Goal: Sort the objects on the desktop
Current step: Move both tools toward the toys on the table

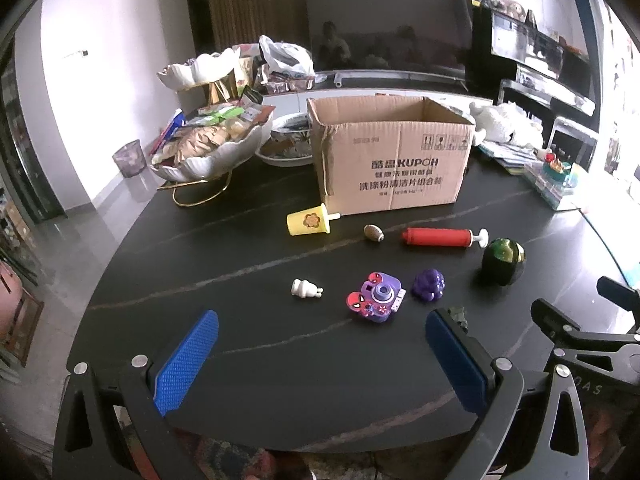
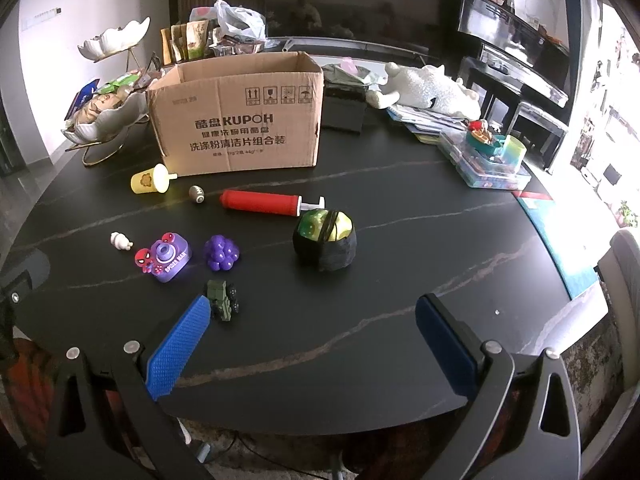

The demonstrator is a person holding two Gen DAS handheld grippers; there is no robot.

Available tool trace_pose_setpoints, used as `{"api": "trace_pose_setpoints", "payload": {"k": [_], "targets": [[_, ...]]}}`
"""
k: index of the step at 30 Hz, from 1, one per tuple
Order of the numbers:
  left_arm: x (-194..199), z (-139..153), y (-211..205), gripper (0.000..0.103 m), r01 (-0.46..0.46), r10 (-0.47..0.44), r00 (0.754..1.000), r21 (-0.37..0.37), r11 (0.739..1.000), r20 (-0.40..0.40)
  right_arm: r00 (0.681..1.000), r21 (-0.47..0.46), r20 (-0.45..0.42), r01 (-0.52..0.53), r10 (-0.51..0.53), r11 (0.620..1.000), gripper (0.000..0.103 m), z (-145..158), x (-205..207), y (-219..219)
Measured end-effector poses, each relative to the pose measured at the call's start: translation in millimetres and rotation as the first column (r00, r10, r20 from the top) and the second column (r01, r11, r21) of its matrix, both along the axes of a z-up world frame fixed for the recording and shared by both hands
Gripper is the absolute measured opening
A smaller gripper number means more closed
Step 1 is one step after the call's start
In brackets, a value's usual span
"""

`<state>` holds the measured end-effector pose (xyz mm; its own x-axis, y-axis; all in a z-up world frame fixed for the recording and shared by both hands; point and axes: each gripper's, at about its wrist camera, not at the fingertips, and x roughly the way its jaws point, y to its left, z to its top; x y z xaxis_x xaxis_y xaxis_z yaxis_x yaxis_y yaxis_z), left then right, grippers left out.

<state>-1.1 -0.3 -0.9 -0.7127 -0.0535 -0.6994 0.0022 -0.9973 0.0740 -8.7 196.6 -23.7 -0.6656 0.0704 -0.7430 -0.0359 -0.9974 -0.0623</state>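
An open cardboard box (image 1: 388, 156) (image 2: 240, 120) stands at the back of the dark table. In front of it lie a yellow popsicle toy (image 1: 309, 220) (image 2: 150, 179), a tiny football (image 1: 373, 233) (image 2: 197, 194), a red hand pump (image 1: 440, 237) (image 2: 264, 202) and a green ball in a black wrap (image 1: 503, 256) (image 2: 325, 240). Nearer are a white figure (image 1: 305, 289) (image 2: 120, 241), a purple toy camera (image 1: 376, 298) (image 2: 166, 258), purple grapes (image 1: 429, 285) (image 2: 222, 253) and a green toy truck (image 2: 223, 300) (image 1: 459, 316). My left gripper (image 1: 322, 326) and right gripper (image 2: 314, 312) are both open and empty.
White leaf-shaped bowls (image 1: 208, 148) with snack packs stand at the back left. A plush toy (image 2: 428, 86), books and plastic boxes (image 2: 486, 160) fill the back right. The table's front edge (image 2: 320, 420) lies just below the fingers, and a chair (image 2: 622, 264) stands at the right.
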Motion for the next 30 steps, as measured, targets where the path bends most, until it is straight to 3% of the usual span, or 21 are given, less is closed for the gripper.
{"api": "trace_pose_setpoints", "payload": {"k": [9, 19, 25, 30], "targets": [[-5.9, -4.9, -2.0, 0.102, -0.019, 0.02, 0.999, -0.032, 0.999, 0.034, 1.0, -0.018, 0.018, -0.003, 0.003, 1.0, 0.102, -2.1, -0.5, 2.1], [-7.4, -7.5, -4.7, 0.102, 0.009, -0.011, 0.998, 0.041, 0.999, 0.054, 1.0, -0.047, 0.013, -0.009, 0.009, 0.999, 0.102, -1.5, -0.6, 1.5], [-6.8, -9.4, -9.5, 0.102, 0.002, -0.006, 0.998, 0.07, 0.998, 0.059, 1.0, -0.146, 0.008, 0.01, -0.009, 0.989, 0.102, -2.9, -0.3, 12.9], [-7.4, -11.4, -9.6, 0.102, -0.006, 0.001, 0.998, 0.075, 0.997, 0.064, 0.999, -0.116, 0.033, 0.013, -0.009, 0.993, 0.102, -6.2, -3.5, 11.6]]}}
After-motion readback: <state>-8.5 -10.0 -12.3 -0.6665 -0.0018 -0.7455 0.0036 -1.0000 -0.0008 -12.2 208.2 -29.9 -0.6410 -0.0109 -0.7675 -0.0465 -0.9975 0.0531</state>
